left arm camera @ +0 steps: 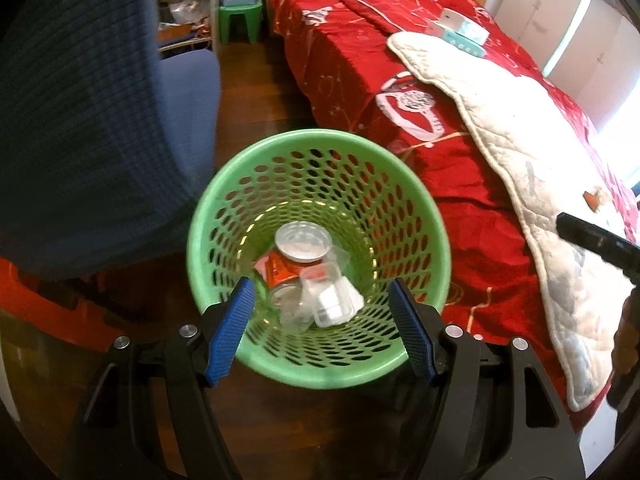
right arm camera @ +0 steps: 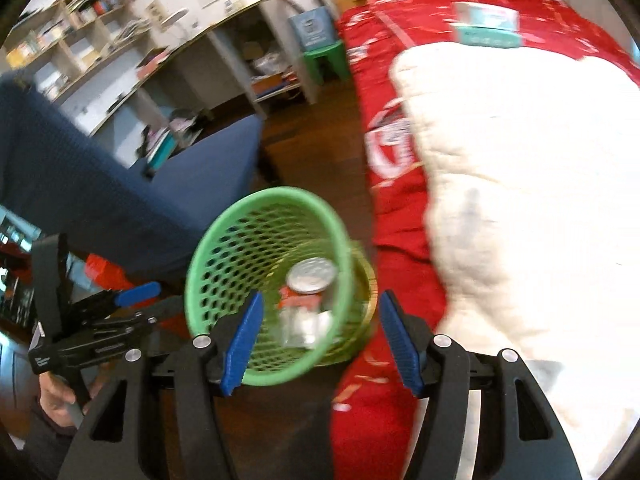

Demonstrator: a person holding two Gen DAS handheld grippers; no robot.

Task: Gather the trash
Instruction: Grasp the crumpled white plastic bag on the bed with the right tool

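A green perforated basket (left arm camera: 320,138) stands on the wood floor between a blue chair and the bed. In it lie a silver round lid (left arm camera: 303,242), a red wrapper (left arm camera: 280,271) and clear plastic packaging (left arm camera: 332,306). My left gripper (left arm camera: 322,330) hovers over the basket's near rim, open, with nothing between its blue pads (left arm camera: 234,330). In the blurred right wrist view the same basket (right arm camera: 208,264) sits just ahead. My right gripper (right arm camera: 320,344) is open above its near side, holding nothing. The left gripper (right arm camera: 120,300) shows at the left, held by a hand (right arm camera: 56,396).
A bed with a red cover (left arm camera: 352,64) and a white quilt (left arm camera: 520,148) fills the right side, with small boxes (left arm camera: 460,28) on it. A blue chair (left arm camera: 88,120) stands left of the basket. A green stool (left arm camera: 240,20) and cluttered shelves (right arm camera: 100,40) are farther back.
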